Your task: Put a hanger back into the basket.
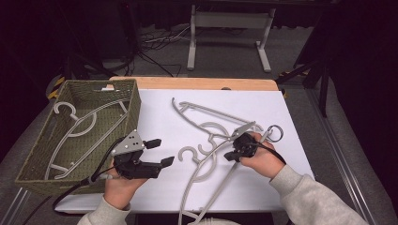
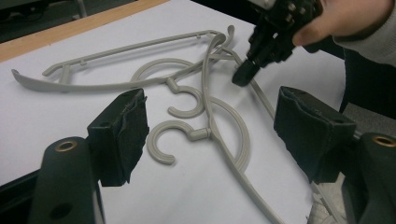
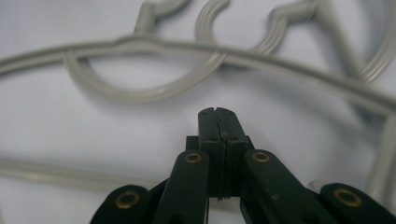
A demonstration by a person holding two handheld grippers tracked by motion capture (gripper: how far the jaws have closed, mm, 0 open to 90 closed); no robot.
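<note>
Three grey hangers [image 1: 211, 140] lie tangled mid-counter [image 1: 159, 117], one more in the basket [image 1: 133, 108] at nine o'clock. The nearest runs six to one o'clock. Right hand-held gripper [image 1: 231, 156] closed, empty, above it; left hand-held gripper [image 1: 161, 152] open, empty.

Person wears light grey sweatshirt, ribbed cuffs on both sleeves [image 1: 305, 197]. Left tool [image 1: 159, 152]: black body, grey 3-cornered plate [image 1: 128, 143] on top with small dark holes, black cable [image 1: 77, 186] trailing from rear. 2 black jaws with thick, worn fabric-like pads [image 2: 122, 133], brass rivets [image 2: 66, 146] on arms. Right tool [image 3: 218, 113]: black, slim ribbed tips, 4 brass rivets [image 3: 193, 157] on linkage arms.
</note>
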